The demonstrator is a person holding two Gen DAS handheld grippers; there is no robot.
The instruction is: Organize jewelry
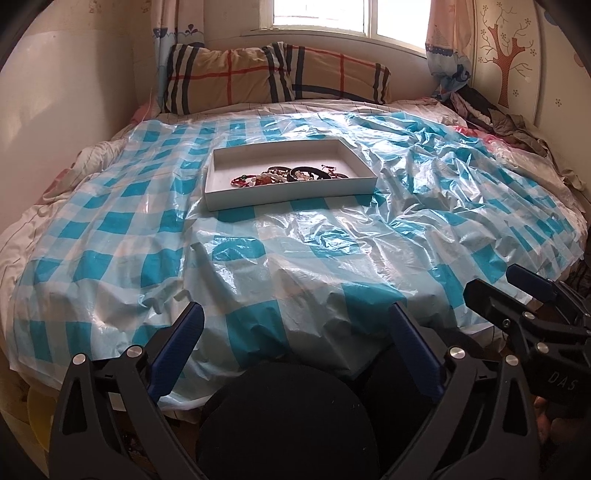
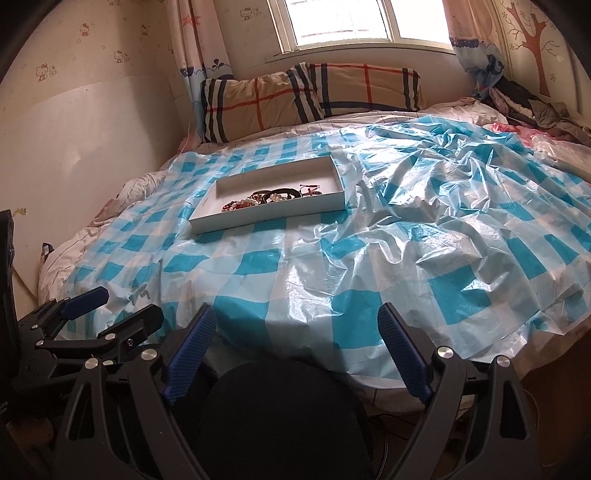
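A shallow white tray [image 1: 288, 197] lies on a blue-and-white checked plastic sheet [image 1: 258, 273] spread over a bed. Inside it is a tangle of jewelry [image 1: 291, 175]: beaded bracelets, dark bangles and red pieces. In the right wrist view the same tray [image 2: 266, 218] and jewelry [image 2: 271, 197] sit left of centre. My left gripper [image 1: 295, 321] hovers at the near edge of the bed, well short of the tray, open with nothing between its blue pads. My right gripper [image 2: 297, 321] is likewise open and empty. Each gripper shows in the other's view, the right gripper [image 1: 517, 291] and the left gripper [image 2: 99, 310].
Two plaid pillows [image 1: 277, 77] lean under the window [image 1: 351, 16] at the head of the bed. A pile of clothes [image 1: 491, 114] lies at the far right corner. The plastic sheet is crumpled on the right side [image 2: 461, 206]. A wall [image 1: 74, 92] borders the bed's left.
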